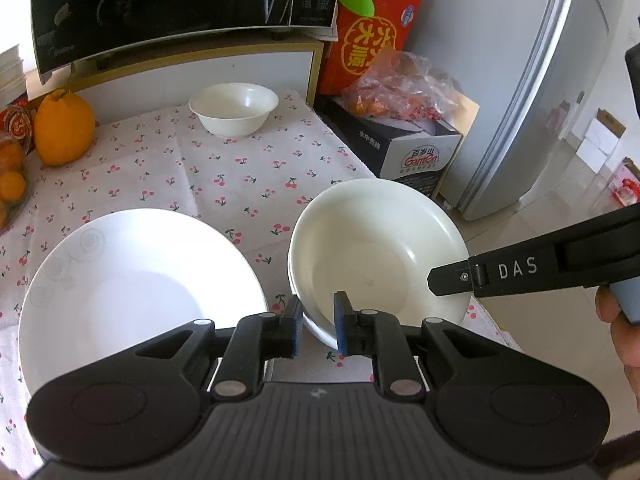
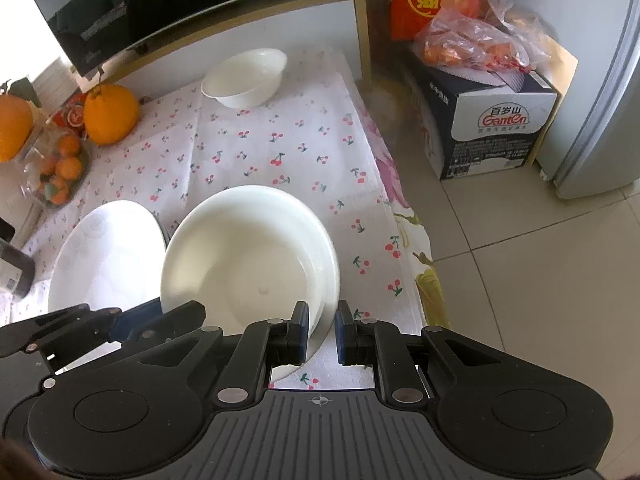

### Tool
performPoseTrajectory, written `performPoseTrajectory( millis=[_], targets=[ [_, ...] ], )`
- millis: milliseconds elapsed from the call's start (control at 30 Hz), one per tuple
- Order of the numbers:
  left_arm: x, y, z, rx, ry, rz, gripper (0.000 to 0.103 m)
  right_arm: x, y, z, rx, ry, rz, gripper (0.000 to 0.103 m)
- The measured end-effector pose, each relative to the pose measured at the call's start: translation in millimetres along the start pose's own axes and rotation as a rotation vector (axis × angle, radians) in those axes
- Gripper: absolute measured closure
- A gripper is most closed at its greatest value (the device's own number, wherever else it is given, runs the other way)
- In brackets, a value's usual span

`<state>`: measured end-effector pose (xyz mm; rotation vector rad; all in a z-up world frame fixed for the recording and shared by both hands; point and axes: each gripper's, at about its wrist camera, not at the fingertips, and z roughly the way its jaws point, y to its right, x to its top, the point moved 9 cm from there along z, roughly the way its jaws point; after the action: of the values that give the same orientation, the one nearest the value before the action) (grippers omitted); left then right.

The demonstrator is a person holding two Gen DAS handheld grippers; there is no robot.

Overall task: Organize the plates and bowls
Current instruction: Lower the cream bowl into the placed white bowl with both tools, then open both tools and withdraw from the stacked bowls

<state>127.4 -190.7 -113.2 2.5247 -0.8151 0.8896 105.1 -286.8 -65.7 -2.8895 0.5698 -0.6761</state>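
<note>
Plate (image 1: pixel 132 280) beside gripped bowl (image 1: pixel 380 248); another bowl (image 1: pixel 234 108) beyond.

The counter (image 1: pixel 248 176) wears a cherry-print cloth (image 1: pixel 224 192); on it sit a plate (image 1: pixel 132 280), a small bowl (image 1: pixel 234 108), an orange fruit (image 1: pixel 64 128).

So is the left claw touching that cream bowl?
Touching. In the left wrist view the left claw has its blue pads pinched on the near rim of the cream bowl, one pad inside, one outside.
</note>
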Motion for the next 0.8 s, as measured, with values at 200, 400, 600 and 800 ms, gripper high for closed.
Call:
performPoseTrajectory(
  millis=[200,400,600,800],
  targets=[
    [-1,0,1,0.004,-0.004,0.005,0.086,0,-2,2,0.0,-0.007,-0.008,0.086],
    [-1,0,1,0.002,-0.003,0.007,0.08,0,-1,2,0.008,-0.013,0.002,0.085],
    [3,0,-6,-0.005,0.029,0.026,0.065,5,3,-5,0.038,0.0,0.045,0.067],
    [6,-3,-13,-0.013,0.055,0.02,0.041,11,8,-11,0.052,0.021,0.081,0.05]
  ],
)
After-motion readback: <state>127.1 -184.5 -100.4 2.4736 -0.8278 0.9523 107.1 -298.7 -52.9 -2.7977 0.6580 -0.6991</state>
